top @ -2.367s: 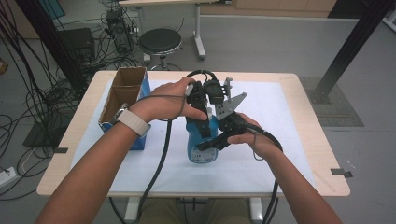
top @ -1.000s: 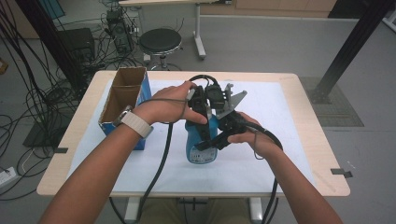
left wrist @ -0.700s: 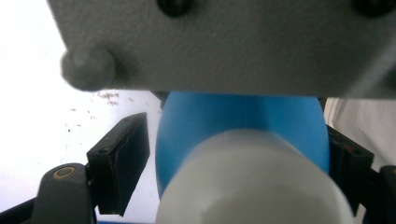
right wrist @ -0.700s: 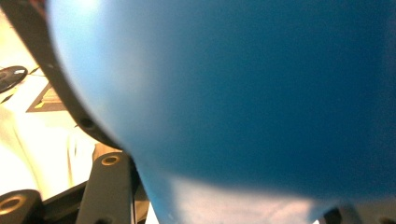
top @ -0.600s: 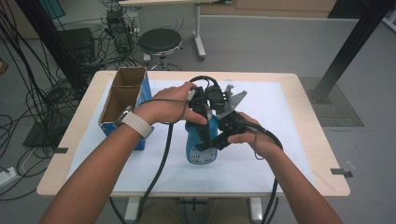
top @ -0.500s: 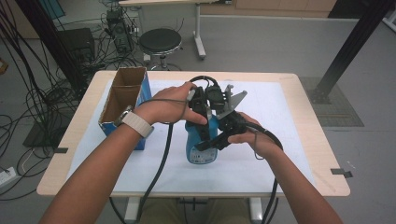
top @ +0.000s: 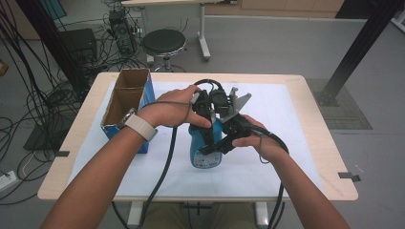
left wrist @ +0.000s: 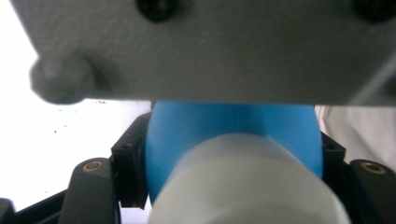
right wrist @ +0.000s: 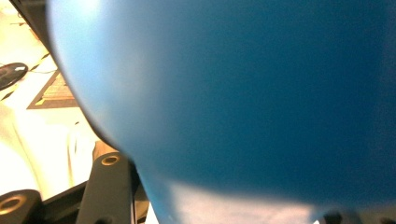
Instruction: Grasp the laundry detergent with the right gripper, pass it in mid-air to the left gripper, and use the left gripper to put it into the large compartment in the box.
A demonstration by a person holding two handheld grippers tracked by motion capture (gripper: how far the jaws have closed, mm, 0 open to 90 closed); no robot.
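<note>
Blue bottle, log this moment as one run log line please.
blue bottle: upright on table | left hand-held gripper: just closed around white cap | right hand-held gripper: shut on bottle body | cardboard box: open

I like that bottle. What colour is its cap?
White; the bottle is blue. The cap shows best in the left gripper view.

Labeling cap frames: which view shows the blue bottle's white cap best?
Left gripper view: the white cap fills the foreground, on the blue bottle. The high view has hands covering the bottle's top; the right gripper view gives blurred blue body.
</note>
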